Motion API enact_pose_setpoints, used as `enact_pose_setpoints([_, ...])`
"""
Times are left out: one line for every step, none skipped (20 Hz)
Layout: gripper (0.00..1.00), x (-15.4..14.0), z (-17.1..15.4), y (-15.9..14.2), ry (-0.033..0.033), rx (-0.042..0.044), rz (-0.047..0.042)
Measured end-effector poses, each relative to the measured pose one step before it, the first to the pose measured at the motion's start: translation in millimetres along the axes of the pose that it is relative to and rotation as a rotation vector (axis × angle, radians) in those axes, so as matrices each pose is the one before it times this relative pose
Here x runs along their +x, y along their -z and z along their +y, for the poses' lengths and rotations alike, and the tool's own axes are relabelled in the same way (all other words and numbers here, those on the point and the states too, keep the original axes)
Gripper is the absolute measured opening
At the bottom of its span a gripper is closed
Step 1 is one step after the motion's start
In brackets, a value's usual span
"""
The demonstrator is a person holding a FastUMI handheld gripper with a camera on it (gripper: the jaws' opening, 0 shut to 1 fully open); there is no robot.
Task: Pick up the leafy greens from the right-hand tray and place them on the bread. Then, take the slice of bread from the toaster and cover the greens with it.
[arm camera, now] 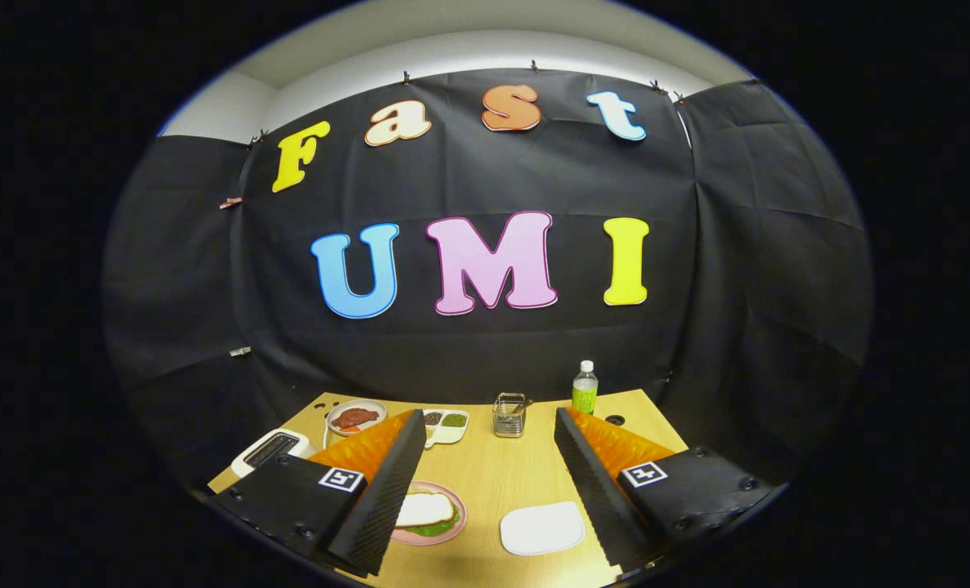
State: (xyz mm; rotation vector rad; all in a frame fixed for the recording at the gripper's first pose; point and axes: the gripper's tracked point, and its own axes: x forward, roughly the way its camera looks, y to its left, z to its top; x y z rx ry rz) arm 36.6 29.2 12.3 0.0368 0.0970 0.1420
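— 2 black ribbed fingers point(387, 490) with orange backs: how do they stand?

— Spread wide. The gripper point(489, 490) holds nothing, and bare light wooden table point(501, 474) shows between the fingers. Each finger base carries a square black-and-white marker, a pattern rather than readable writing.

— Where is the food?

— At 7 o'clock, just inside the left finger, sits a round pink plate point(452, 523). On it a slice of pale bread point(424, 509) lies over leafy greens point(436, 528), green edges poking out beneath. The finger hides part of the plate.

— And the right-hand tray?

— A white rounded-rectangle tray point(542, 527) lies flat between the fingers at 5 o'clock.

— The toaster?

— A white slot toaster point(271, 449) at 9 o'clock, beyond the left finger base; I cannot tell whether its slot holds anything.

— Farther back?

— At 11 o'clock a white bowl with reddish meat point(356, 417), then a white divided dish point(446, 425) with dark and green fillings. At 12 o'clock a small metal wire holder point(509, 415). At 1 o'clock a clear bottle with green label point(585, 389), the label too small to read.
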Motion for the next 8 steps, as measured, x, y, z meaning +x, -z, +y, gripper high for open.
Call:
enact_pose_setpoints([0.98, 0.87, -6.65, -1.95, -0.00189, -0.0076, -0.00382])
enact_pose_setpoints([0.98, 0.35, -3.66, -2.3, -0.00656, 0.00119, -0.00359])
enact_pose_setpoints([0.98, 1.81, -1.71, -0.43, -0.00806, 0.00582, -0.00176])
enact_pose_setpoints([0.98, 0.31, -2.97, -0.78, -0.00396, 0.00718, 0.00041])
enact_pose_setpoints([0.98, 0.69, -3.49, 0.34, -0.00096, 0.00389, 0.00741])
enact_pose_setpoints([0.98, 0.35, -4.33, 2.65, 0.00486, -0.0009, 0.01041])
enact_pose_setpoints([0.98, 0.71, -4.28, 0.67, 0.005, -0.00411, 0.00325])
enact_pose_setpoints([0.98, 0.74, -3.74, 0.26, 0.00512, -0.00274, -0.00159])
